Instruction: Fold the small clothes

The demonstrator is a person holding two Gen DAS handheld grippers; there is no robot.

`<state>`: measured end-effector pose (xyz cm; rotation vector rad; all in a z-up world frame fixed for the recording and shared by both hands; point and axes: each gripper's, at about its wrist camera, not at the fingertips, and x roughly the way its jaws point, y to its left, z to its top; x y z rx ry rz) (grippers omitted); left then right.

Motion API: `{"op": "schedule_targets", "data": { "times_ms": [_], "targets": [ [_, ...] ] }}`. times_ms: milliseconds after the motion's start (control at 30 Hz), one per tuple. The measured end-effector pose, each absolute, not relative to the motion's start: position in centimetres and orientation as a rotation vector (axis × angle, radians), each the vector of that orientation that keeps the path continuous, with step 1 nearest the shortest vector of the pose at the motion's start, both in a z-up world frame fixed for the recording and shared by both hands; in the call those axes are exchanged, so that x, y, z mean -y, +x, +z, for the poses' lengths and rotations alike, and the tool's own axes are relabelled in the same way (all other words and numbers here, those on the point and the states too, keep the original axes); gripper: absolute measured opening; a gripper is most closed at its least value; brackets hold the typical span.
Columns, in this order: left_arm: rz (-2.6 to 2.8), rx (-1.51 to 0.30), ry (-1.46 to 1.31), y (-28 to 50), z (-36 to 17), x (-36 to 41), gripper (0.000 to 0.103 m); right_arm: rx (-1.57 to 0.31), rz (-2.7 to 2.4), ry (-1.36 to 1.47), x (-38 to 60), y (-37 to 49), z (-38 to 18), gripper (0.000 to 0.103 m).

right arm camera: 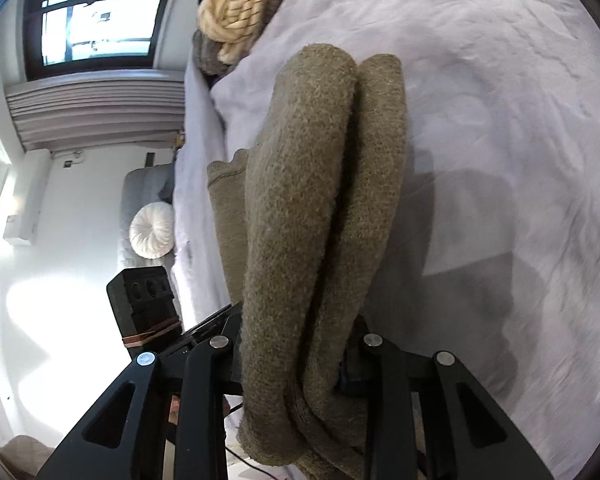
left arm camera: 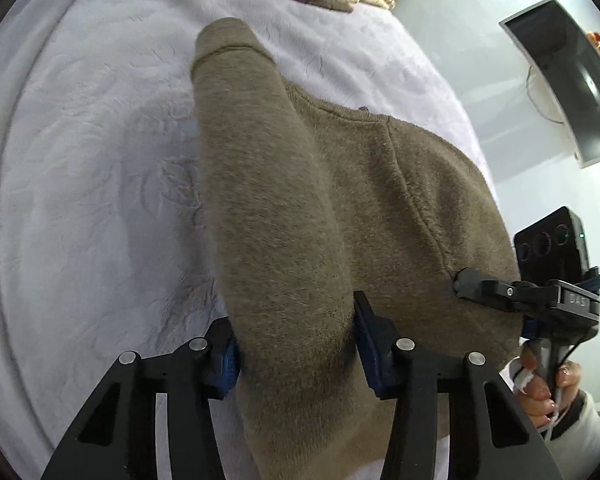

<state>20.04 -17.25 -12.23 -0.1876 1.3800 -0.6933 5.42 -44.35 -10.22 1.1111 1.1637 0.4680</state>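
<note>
The olive-brown fuzzy sweater lies over a pale lavender blanket on a bed (window beyond). Its thick folded layers are clamped by the left gripper and right gripper, each closed on it.

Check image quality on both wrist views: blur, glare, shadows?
Left wrist view: heavy fisheye bending at the edges; olive-brown fuzzy sweater close and slightly soft; pale lavender bedspread evenly lit. Right wrist view: bright window blown out, glare across the white wall; sweater casts a dark shadow on the bedspread, whose right edge smears.
</note>
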Motion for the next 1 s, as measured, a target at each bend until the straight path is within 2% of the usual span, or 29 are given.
{"op": "schedule_targets", "data": {
  "times_ms": [233, 433, 700, 800, 867, 967, 1000],
  "targets": [
    [-0.673, -1.356, -0.2, 17.6, -8.3, 11.8, 0.05, -1.17, 0.543, 1.141, 39.7, 3.4, -7.7, 0.032],
    [-0.611, -1.39, -0.178, 13.7, -7.0, 5.5, 0.05, -1.229, 0.594, 1.165, 34.0, 0.1, -8.0, 0.032],
    [-0.487, -1.5, -0.185, 8.1, -9.4, -2.5, 0.05, -1.382, 0.585, 1.166, 25.9, -3.7, -11.3, 0.032],
    [-0.426, -1.532, -0.184, 6.6, -11.3, -4.4, 0.05, -1.438, 0.531, 1.086, 24.6, -3.8, -11.9, 0.032],
    [-0.402, -1.538, -0.186, 6.0, -11.7, -5.2, 0.05, -1.468, 0.478, 1.002, 24.5, -3.6, -11.6, 0.035],
    [-0.4, -1.504, -0.236, 5.5, -10.8, -6.4, 0.05, -1.498, 0.332, 0.81, 25.5, -3.3, -10.1, 0.049],
    [-0.389, -1.49, -0.235, 5.4, -10.4, -6.8, 0.05, -1.51, 0.268, 0.731, 26.0, -3.3, -9.7, 0.051]
  ]
}}
